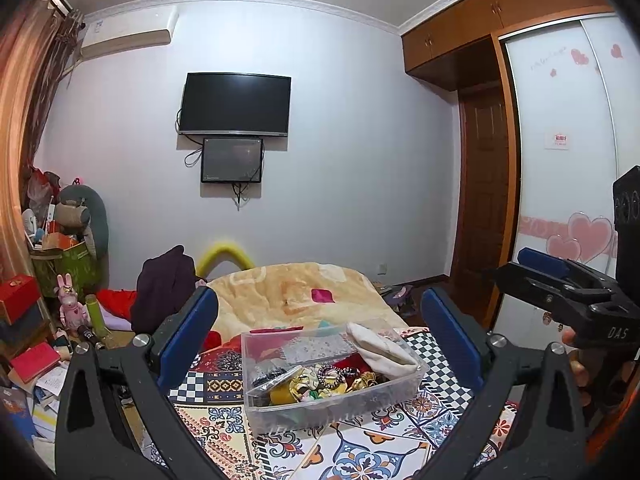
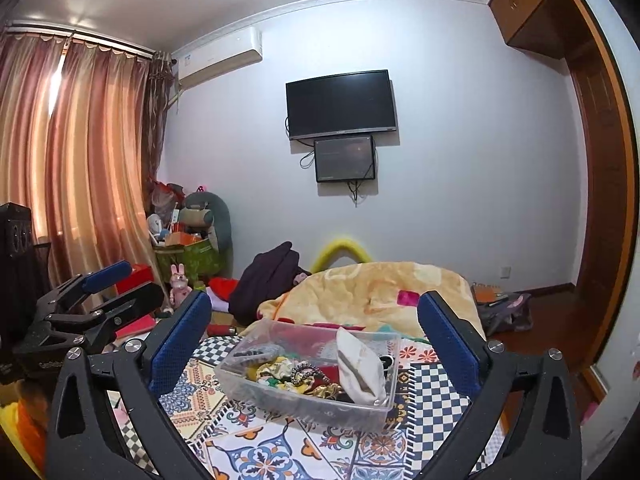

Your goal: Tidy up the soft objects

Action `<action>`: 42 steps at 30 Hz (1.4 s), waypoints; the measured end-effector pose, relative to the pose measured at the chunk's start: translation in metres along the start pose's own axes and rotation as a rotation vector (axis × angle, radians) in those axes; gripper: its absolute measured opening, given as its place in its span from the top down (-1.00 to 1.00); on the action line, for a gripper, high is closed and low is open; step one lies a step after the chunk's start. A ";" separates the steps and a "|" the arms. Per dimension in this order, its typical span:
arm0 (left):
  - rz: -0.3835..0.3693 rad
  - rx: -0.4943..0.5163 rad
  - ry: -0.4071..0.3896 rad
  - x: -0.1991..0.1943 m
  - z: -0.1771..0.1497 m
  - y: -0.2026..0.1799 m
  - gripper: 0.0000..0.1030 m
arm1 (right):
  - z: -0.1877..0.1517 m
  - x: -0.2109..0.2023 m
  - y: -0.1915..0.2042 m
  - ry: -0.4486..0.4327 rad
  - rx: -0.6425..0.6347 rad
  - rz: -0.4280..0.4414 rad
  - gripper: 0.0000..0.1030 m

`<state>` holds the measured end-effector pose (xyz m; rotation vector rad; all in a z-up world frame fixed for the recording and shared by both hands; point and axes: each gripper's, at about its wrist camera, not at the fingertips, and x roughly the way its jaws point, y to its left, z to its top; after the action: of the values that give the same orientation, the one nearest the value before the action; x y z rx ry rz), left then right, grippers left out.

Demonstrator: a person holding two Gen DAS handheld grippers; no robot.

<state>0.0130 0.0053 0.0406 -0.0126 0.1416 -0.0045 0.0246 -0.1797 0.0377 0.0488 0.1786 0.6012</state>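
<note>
A bedroom, seen from two hand-held claws raised side by side over a bed (image 1: 360, 440) with a bright patterned cover. At 12 o'clock, far off, a black television (image 1: 235, 104) hangs on a pale wall. Nearer, a yellow blanket (image 1: 296, 292) lies heaped on the bed beyond the box.

Straight ahead sits a clear plastic box (image 2: 308, 396), likely the sorting container: it holds a rolled white cloth (image 2: 360, 364) leaning at its right end, beside beads and small colourful bits.

The left claw (image 1: 320, 336) and right claw (image 2: 316, 338) both gape wide and hold nothing, each framing the box, probably poised to reach in.

At 9 o'clock a dark garment (image 2: 272, 280) and a cluttered corner with a stuffed toy (image 2: 204, 216) stand well apart, blocking nothing.
</note>
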 end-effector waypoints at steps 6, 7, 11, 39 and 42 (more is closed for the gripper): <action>-0.004 0.001 0.002 0.001 0.000 -0.001 -1.00 | 0.000 0.000 0.000 0.000 0.000 0.004 -1.00; -0.005 0.001 0.002 0.000 0.000 -0.001 -1.00 | 0.000 0.000 0.001 -0.001 -0.002 0.003 -1.00; -0.010 0.002 -0.003 -0.001 0.001 -0.001 -1.00 | -0.001 -0.001 0.003 0.001 -0.005 0.007 -1.00; -0.040 -0.003 0.023 0.001 0.000 0.001 -1.00 | -0.002 0.002 0.008 0.020 -0.008 0.004 -1.00; -0.049 0.000 0.028 0.001 0.000 0.000 -1.00 | -0.001 0.003 0.007 0.026 -0.005 0.003 -1.00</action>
<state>0.0139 0.0049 0.0409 -0.0162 0.1694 -0.0536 0.0229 -0.1721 0.0366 0.0363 0.2017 0.6059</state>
